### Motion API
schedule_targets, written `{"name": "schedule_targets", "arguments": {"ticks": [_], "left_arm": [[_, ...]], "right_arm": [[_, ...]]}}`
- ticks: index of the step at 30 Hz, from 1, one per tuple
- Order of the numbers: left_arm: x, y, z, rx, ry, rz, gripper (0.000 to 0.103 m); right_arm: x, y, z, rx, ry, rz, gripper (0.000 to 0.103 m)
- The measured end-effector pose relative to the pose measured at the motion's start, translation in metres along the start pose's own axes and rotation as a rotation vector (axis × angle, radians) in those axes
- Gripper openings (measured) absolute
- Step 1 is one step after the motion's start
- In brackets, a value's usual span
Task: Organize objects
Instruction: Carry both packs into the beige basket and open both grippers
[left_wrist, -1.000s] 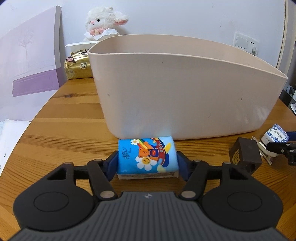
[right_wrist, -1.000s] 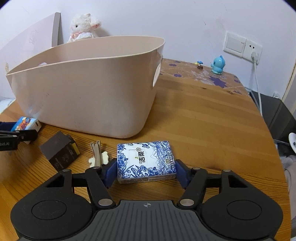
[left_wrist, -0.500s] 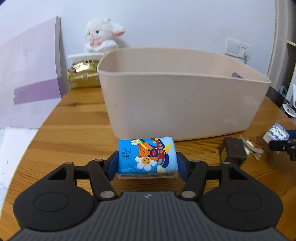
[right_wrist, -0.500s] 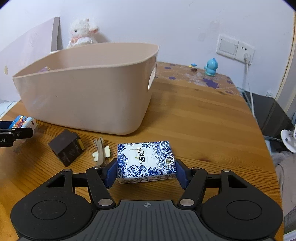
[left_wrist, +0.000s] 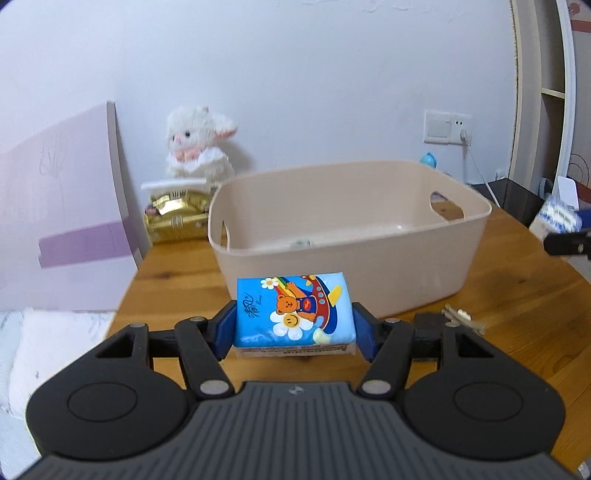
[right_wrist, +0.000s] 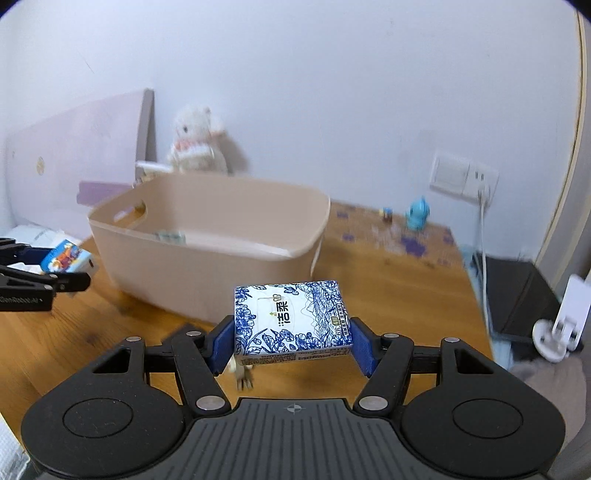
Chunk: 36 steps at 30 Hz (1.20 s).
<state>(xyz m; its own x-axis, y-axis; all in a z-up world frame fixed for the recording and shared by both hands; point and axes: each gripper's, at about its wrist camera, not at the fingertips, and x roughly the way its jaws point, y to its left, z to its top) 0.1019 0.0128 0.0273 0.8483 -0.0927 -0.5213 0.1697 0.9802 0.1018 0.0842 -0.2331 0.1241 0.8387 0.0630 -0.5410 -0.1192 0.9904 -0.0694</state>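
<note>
Left wrist view: a cartoon-bear tissue pack (left_wrist: 293, 310), clamped between the blue pads of the left gripper (left_wrist: 294, 326), is held clear of the wooden table (left_wrist: 177, 273), just short of the beige bin (left_wrist: 406, 273). In the right wrist view, the right gripper (right_wrist: 293, 338) is closed on a blue floral tissue pack (right_wrist: 291, 319), raised before the same bin (right_wrist: 221, 273). A dark box (left_wrist: 428, 323) and wooden clips (left_wrist: 460, 317) lie on the table; a plush lamb (left_wrist: 197, 142) sits by the wall.

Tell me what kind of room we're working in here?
Probably a bedroom or child's room at home: a white plush lamb sits against the wall, a blue toy figure stands on the wooden table, and a wall switch and socket are household type.
</note>
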Motion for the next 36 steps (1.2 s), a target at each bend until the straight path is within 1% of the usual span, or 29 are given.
{"name": "schedule_targets", "arguments": {"ticks": [7,12,14,20,24,30,36], "left_arm": [[-0.002,0.003,0.039,0.05,-0.044,0.028,0.065],[0.009,0.004,0.073,0.073,-0.066,0.037,0.065],[0.017,0.003,0.084,0.082,-0.058,0.038,0.065],[0.051,-0.001,0.105,0.116,0.004,0.019,0.065],[0.079,-0.006,0.111,0.136,0.08,0.007,0.065],[0.116,-0.012,0.108,0.155,0.209,0.0,0.065],[0.145,-0.017,0.094,0.177,0.341,0.007,0.065]], "right_arm": [[-0.015,0.005,0.048,-0.055,-0.091,-0.017,0.061],[-0.009,0.01,0.079,-0.091,-0.127,-0.031,0.061],[-0.001,0.011,0.09,-0.085,-0.125,-0.026,0.061],[0.027,0.021,0.111,-0.117,-0.088,-0.029,0.061],[0.057,0.03,0.122,-0.141,-0.029,-0.027,0.061],[0.106,0.048,0.127,-0.201,0.083,-0.025,0.061],[0.148,0.054,0.113,-0.197,0.204,-0.015,0.061]]}}
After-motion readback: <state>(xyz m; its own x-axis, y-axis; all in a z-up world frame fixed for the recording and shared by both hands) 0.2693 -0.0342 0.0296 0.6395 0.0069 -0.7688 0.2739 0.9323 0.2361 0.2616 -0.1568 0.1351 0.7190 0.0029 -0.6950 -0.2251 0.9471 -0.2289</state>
